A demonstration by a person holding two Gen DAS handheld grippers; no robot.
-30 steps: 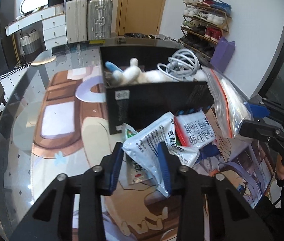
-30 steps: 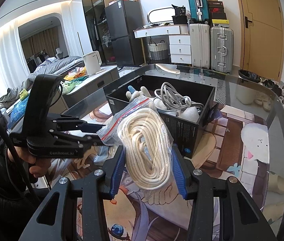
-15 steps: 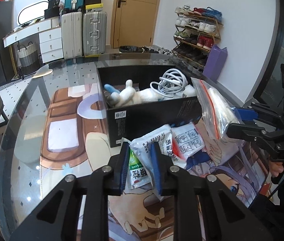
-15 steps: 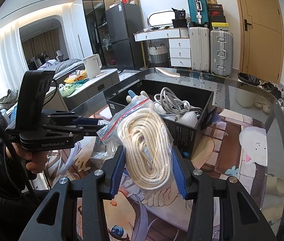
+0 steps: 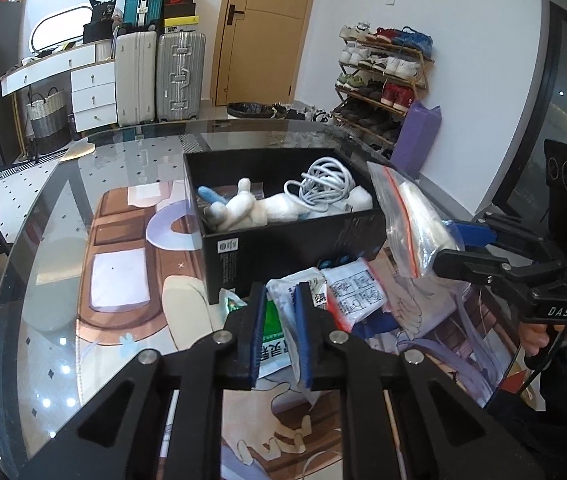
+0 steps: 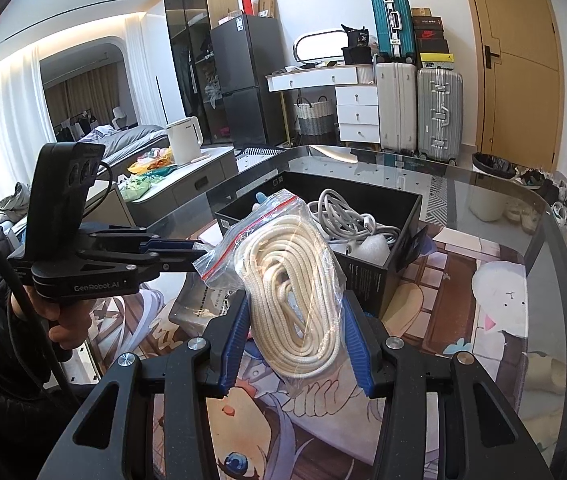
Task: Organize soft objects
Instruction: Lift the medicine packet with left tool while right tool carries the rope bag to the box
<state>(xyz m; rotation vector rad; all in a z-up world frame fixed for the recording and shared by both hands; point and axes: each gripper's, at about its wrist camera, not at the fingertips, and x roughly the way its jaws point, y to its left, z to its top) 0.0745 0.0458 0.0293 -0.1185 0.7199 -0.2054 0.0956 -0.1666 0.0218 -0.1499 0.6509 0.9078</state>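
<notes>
Our right gripper (image 6: 293, 344) is clamped on the rope bag (image 6: 289, 284), its pads pressing the sides of the coil; the bag's long axis runs away from us and up, its sealed red-striped end toward the box (image 6: 379, 276). The box lies just beyond that end and a little right, open on top, with a cable (image 5: 323, 184) and a plush toy (image 5: 243, 210) already in it. So the bag looks set to go forward and over the near wall — that is our guess.

Our left gripper (image 5: 279, 334) is closing on a white packet (image 5: 289, 312), and the pads look to be pinching its edge already. The packet sits in a small pile on the mat, touching the box's near wall, with a red-edged packet (image 5: 353, 292) just to its right. From here the box is straight ahead and above the pile — the left load would need a lift, not a reach.
</notes>
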